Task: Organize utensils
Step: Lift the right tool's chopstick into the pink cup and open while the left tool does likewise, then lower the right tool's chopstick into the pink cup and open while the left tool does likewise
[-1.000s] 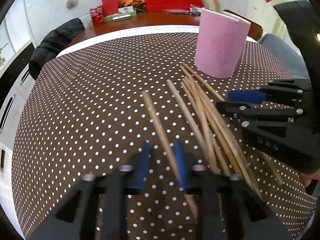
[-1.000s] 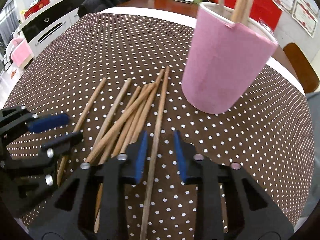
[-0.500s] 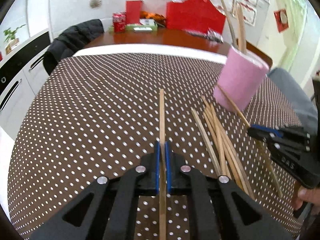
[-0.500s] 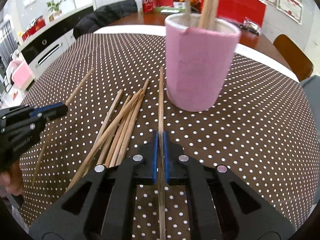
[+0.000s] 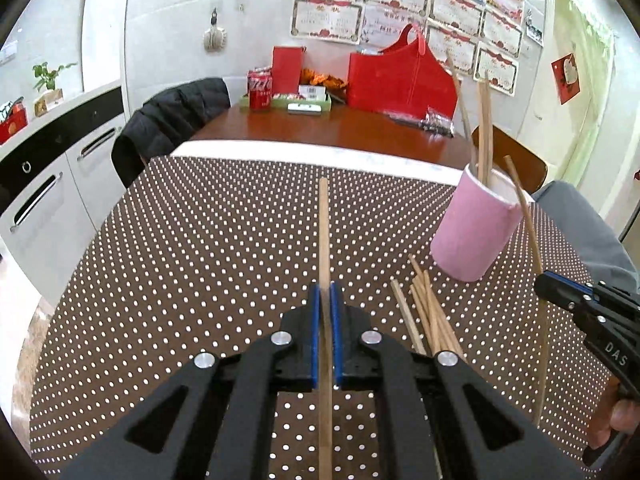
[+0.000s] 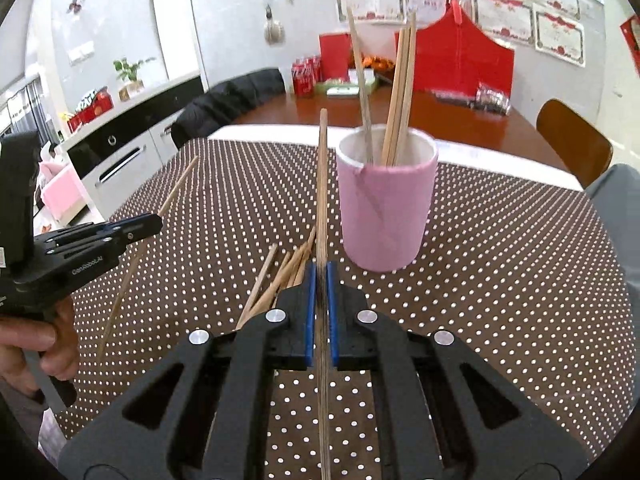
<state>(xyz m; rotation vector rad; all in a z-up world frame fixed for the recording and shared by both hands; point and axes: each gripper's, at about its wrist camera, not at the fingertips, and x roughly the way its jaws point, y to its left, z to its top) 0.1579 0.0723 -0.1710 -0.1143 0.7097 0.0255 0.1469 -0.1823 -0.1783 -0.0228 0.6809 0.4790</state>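
Observation:
My left gripper [image 5: 325, 300] is shut on a wooden chopstick [image 5: 324, 236] and holds it above the dotted tablecloth [image 5: 200, 248]. My right gripper [image 6: 321, 280] is shut on another chopstick [image 6: 322, 184], lifted and pointing toward the pink cup [image 6: 386, 212]. The cup stands upright and holds three chopsticks [image 6: 396, 92]. Several loose chopsticks [image 6: 280, 280] lie on the cloth left of the cup. In the left wrist view the cup [image 5: 474, 228] is at the right, the loose pile [image 5: 430, 312] is before it, and the right gripper [image 5: 560, 292] holds its stick [image 5: 528, 224].
A brown wooden table [image 5: 328, 128] behind carries a red bag [image 5: 400, 76], a soda can [image 5: 260, 90] and a green tray [image 5: 286, 101]. A dark jacket [image 5: 168, 120] hangs on a chair at left. White cabinets [image 5: 44, 200] stand at the left. A brown chair [image 6: 572, 140] is at right.
Both grippers closed, each on a chopstick, and lifted them off the cloth. The views have tilted up and pulled back from the table.

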